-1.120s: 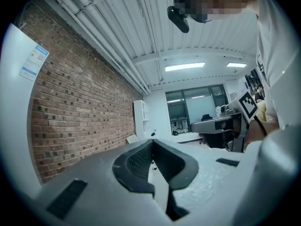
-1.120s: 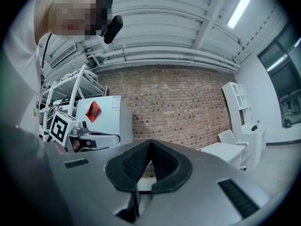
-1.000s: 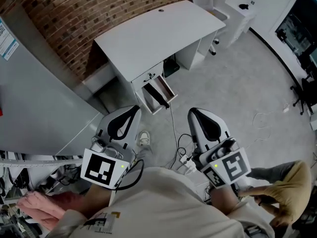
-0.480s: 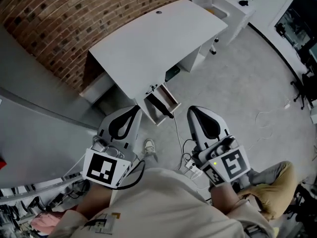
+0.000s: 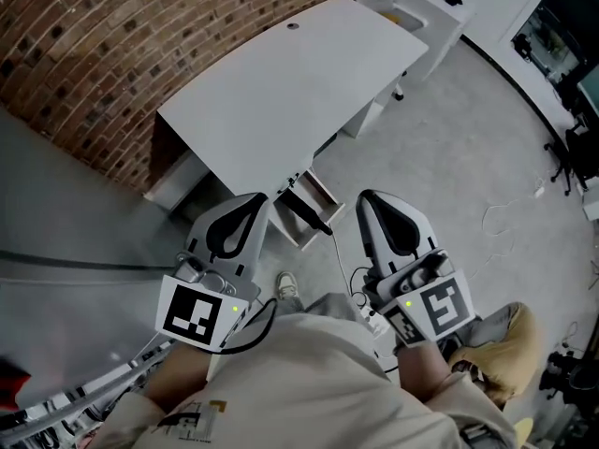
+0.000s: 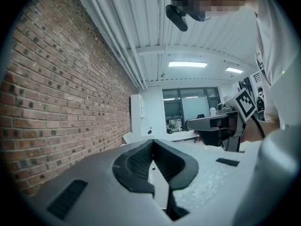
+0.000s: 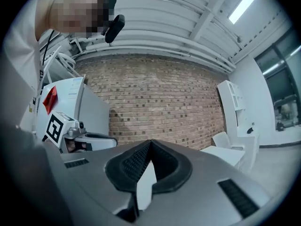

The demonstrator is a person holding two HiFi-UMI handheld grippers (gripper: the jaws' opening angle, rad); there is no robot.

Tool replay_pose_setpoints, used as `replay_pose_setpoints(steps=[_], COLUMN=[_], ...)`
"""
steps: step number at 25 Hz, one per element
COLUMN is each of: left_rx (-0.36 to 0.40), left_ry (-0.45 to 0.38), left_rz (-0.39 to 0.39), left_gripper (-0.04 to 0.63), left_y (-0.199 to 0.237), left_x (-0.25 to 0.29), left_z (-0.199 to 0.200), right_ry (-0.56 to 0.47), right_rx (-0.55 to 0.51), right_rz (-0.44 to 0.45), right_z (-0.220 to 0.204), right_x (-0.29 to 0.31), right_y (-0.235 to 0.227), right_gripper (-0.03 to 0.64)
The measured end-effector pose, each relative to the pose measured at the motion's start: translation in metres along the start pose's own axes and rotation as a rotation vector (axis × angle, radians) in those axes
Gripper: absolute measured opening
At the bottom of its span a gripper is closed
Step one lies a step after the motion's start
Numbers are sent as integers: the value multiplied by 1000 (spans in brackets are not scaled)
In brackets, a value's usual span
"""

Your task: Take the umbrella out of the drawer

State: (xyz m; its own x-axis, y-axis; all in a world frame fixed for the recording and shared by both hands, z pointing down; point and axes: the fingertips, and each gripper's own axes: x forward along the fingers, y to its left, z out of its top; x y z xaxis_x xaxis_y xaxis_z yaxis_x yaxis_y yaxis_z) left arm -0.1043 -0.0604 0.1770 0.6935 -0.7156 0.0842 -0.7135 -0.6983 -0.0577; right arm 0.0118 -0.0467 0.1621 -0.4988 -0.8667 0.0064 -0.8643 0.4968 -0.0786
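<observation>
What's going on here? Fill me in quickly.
A person holds a gripper in each hand and stands facing a white desk by a brick wall. The drawer under the desk is open, and a dark umbrella lies in it. The left gripper and the right gripper are held level above the floor, short of the drawer, jaws shut and empty. Neither touches the umbrella yet.

An office — white desk (image 5: 281, 101), brick wall (image 5: 112, 54), ceiling strip lights (image 6: 188, 64).
</observation>
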Motion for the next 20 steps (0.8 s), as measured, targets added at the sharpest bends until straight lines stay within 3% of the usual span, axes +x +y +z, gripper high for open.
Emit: replay_pose_setpoints(steps=[11,20], left_rx=[-25,-44], left_ry=[56,100], left_rz=[11,42], left_gripper=[8,8], left_y=[32,33], left_x=[36,76], left_z=[-26,-36], right_ry=[33,84], right_rx=[-25,6], right_rz=[44,96], right_z=[-12,-27], right_x=[40,56], right_y=[-21,-58], right_gripper=[6,6])
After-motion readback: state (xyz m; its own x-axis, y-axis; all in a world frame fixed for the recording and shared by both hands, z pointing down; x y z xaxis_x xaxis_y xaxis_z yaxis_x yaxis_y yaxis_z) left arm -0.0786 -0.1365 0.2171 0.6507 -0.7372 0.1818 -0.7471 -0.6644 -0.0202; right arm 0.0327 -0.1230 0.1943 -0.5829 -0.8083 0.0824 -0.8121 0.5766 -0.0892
